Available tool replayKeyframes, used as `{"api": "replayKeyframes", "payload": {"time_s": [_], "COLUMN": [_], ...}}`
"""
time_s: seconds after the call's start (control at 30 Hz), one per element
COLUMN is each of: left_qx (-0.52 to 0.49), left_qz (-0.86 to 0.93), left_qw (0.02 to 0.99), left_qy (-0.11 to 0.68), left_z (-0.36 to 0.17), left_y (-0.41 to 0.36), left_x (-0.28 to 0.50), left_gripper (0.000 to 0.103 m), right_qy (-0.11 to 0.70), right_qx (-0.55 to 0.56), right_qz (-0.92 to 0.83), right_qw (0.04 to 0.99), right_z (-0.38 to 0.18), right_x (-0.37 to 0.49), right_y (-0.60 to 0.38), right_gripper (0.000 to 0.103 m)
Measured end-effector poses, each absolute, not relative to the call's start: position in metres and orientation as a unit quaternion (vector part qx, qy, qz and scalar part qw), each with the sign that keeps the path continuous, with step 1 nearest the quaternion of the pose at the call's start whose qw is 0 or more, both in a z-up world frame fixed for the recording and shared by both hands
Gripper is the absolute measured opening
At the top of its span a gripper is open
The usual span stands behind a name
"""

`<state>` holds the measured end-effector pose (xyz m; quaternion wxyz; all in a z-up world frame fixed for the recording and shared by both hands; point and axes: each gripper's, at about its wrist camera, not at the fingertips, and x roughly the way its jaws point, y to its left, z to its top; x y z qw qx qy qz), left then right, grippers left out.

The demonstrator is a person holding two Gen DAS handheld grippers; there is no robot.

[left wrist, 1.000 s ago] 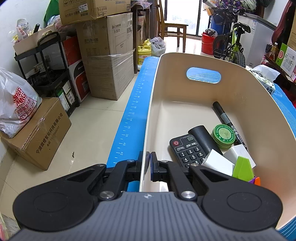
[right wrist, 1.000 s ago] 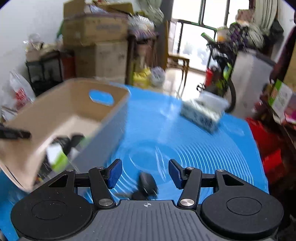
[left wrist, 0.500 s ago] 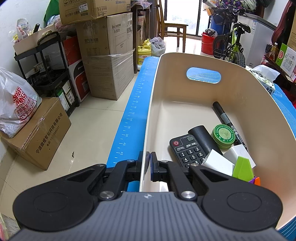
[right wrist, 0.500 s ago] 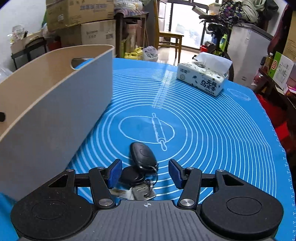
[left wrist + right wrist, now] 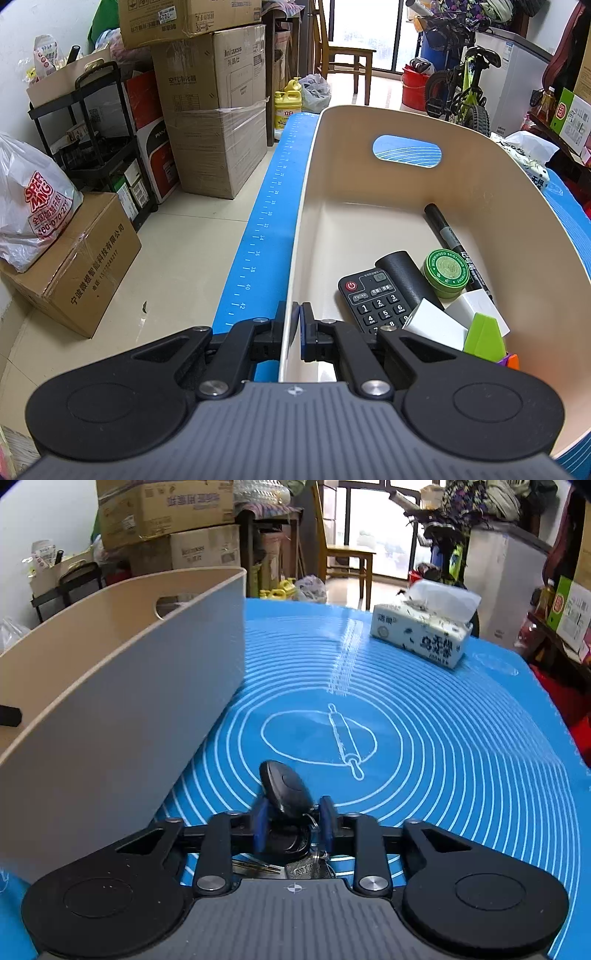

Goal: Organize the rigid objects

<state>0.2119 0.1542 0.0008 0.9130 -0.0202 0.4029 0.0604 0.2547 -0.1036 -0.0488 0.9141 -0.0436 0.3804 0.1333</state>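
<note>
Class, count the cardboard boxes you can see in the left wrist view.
4: two stacked against the wall, one open on the black shelf, one on the floor under the plastic bag. Others may be hidden.

Bright window backlight, mat glare, fisheye-warped edges

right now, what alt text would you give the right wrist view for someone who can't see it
The right tool is shut on a bunch of keys on a blue mat. A beige bin stands to the left and a tissue pack sits farther back.
</note>
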Motion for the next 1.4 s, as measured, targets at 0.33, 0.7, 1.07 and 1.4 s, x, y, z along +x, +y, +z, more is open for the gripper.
{"api": "replayKeyframes", "payload": {"time_s": [0.33,0.7,1.07,1.4], "left_qx": [-0.02,-0.021,-0.021,-0.022], "left_qz": [0.061,0.061,0.061,0.061], "left_qw": [0.913,0.913,0.913,0.913], "left_qy": [0.403,0.402,0.402,0.402], "left_z": [0.001,0.001,0.001,0.001], "left_y": [0.153,0.153,0.154,0.153], "left_x": [0.212,0.211,0.211,0.211], "left_gripper": [0.006,0.006,0.006,0.006], "right_qy": [0.362,0.298,0.218,0.17], "right_qx": [-0.033,-0.025,-0.03,-0.038], "right_qz": [0.136,0.142,0.169,0.244], "right_qw": [0.922,0.944,0.961,0.954], "right_z": [-0.035,0.002,0.061,0.104], "right_x": [0.243,0.227,0.21,0.209], "right_y": [-0.11,-0.115,-0.102,-0.048], "right_gripper": [0.018,0.017,0.017,0.017]}}
